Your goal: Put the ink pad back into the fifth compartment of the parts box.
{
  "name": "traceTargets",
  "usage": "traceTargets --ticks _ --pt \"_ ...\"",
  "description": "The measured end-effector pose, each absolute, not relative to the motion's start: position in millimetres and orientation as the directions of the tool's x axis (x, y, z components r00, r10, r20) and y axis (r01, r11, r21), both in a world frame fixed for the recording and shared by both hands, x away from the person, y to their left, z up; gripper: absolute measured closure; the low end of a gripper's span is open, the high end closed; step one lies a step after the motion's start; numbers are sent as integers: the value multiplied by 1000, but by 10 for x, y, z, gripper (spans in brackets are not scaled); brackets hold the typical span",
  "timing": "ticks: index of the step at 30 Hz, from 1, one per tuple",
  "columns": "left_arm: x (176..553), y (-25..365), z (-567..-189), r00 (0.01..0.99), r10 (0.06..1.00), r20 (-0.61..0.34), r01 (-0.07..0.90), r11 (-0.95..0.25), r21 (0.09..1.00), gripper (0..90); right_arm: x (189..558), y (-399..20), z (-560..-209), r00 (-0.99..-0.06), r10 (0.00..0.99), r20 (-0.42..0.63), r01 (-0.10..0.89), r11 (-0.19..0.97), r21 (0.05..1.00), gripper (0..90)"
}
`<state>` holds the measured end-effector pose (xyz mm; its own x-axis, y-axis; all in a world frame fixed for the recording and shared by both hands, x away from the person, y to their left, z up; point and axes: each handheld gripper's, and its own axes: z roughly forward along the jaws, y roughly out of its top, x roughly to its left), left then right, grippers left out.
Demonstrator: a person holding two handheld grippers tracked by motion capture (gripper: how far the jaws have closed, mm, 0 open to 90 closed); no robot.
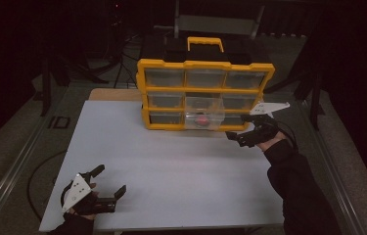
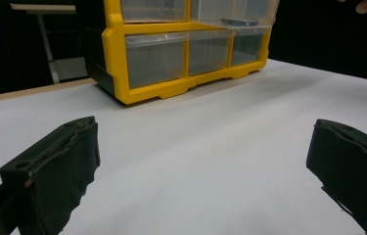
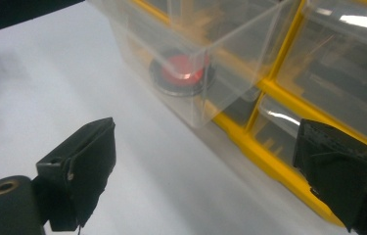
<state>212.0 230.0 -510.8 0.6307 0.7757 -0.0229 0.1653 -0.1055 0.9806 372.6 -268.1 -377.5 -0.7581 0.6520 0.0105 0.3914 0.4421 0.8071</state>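
We had the yellow organizer (image 1: 205, 93) at upper centre of the table (image 1: 171, 171), one clear drawer (image 1: 201, 115) pulled out, probably to reach the red-topped disc (image 3: 183, 71) inside. Right gripper (image 1: 240, 128) hovered beside it, jaws spread, empty; left gripper (image 1: 108, 182) idled lower left, likewise.

No text, label, brand, number or sign can be read: the yellow organizer (image 1: 205, 93), its clear drawers and the white surface (image 1: 171, 166) are all unmarked.
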Motion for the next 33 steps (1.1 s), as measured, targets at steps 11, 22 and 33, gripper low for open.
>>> traceTargets --ticks 11,22,33 --pt "2120 2298 -5108 630 776 -22 165 -106 981 0 3504 -2762 -4044 -772 635 32 369 406 836 91" --pt "2121 2292 -5107 630 777 -20 164 -108 980 0 3286 -2862 -4293 -780 624 46 360 388 848 90" --pt "2122 2291 -5106 628 778 -21 164 -106 981 0 3058 -2854 -4572 -801 595 63 360 397 844 90"
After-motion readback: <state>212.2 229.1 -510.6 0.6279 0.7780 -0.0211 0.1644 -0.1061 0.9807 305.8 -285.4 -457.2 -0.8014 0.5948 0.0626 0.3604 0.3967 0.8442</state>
